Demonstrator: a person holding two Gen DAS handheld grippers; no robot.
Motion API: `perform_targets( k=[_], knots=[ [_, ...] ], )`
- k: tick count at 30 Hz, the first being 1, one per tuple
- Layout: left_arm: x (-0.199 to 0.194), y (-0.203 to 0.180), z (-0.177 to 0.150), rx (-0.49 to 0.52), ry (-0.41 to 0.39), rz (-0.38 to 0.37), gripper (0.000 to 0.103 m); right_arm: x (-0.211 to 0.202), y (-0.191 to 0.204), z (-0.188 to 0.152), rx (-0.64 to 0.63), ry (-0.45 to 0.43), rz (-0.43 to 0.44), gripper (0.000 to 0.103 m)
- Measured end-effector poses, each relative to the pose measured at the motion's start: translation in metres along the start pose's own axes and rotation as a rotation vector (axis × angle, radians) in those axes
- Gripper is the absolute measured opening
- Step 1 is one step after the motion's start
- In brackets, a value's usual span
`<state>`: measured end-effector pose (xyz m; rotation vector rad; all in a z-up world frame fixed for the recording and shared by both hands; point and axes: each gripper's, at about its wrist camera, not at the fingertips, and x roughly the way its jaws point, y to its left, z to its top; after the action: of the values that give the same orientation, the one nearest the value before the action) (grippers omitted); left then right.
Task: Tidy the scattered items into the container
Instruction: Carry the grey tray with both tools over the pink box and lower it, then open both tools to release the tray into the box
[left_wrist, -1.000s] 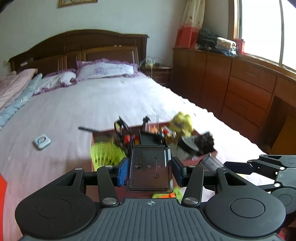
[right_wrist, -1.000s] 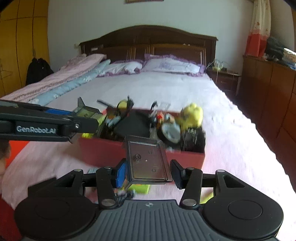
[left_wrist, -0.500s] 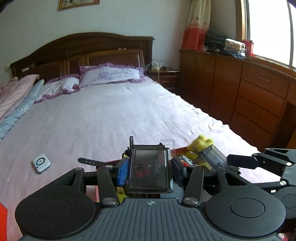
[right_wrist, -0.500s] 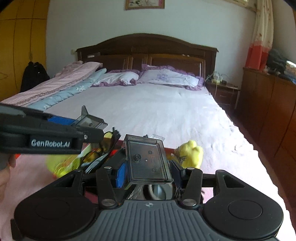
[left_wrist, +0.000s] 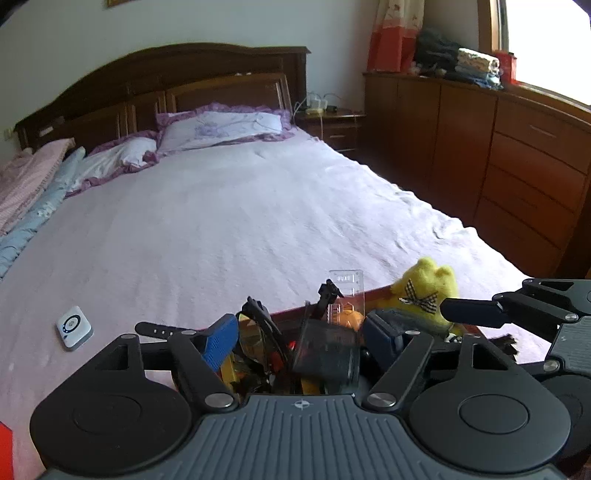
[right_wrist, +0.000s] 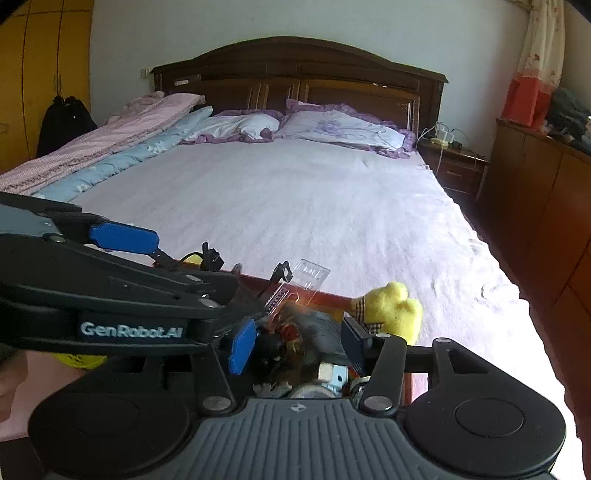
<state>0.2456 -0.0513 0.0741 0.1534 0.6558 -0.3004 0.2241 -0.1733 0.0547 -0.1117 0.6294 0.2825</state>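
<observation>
A red container (left_wrist: 373, 291) full of small items lies on the bed right under both grippers. My left gripper (left_wrist: 301, 338) hangs over it with its jaws opening. A dark see-through box (left_wrist: 325, 350) sits tilted between them, clear of both pads, among sunglasses (left_wrist: 258, 332) and a clear plastic case (left_wrist: 347, 284). My right gripper (right_wrist: 298, 345) is over the same container (right_wrist: 332, 295), both pads bare, with only blurred clutter below them. A yellow plush toy (left_wrist: 428, 295) leans at the container's right end.
A small white device (left_wrist: 74, 326) lies on the lilac sheet to the left, and a black strap (left_wrist: 159, 328) pokes out beside the container. Pillows (left_wrist: 221, 127) and headboard are far back. Wooden drawers (left_wrist: 535, 166) line the right side. A hand (right_wrist: 14, 373) shows at bottom left.
Both grippers moved forward over the container. The left jaws spread and its dark box tipped down into the container. The right gripper's dark box is gone from between its pads.
</observation>
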Motion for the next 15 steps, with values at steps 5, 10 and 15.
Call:
perform_targets(
  k=[5, 10, 15],
  knots=[
    [-0.022, 0.003, -0.013, -0.011, -0.014, -0.009, 0.083, -0.018, -0.002, -0.011, 0.047, -0.021, 0.012, 0.056],
    [-0.048, -0.001, -0.027, -0.017, -0.019, 0.002, 0.085, -0.044, 0.000, -0.025, 0.047, -0.033, 0.022, 0.059],
    [-0.074, -0.004, -0.044, -0.049, -0.019, 0.026, 0.091, -0.066, 0.007, -0.043, 0.046, -0.020, 0.022, 0.062]
  ],
)
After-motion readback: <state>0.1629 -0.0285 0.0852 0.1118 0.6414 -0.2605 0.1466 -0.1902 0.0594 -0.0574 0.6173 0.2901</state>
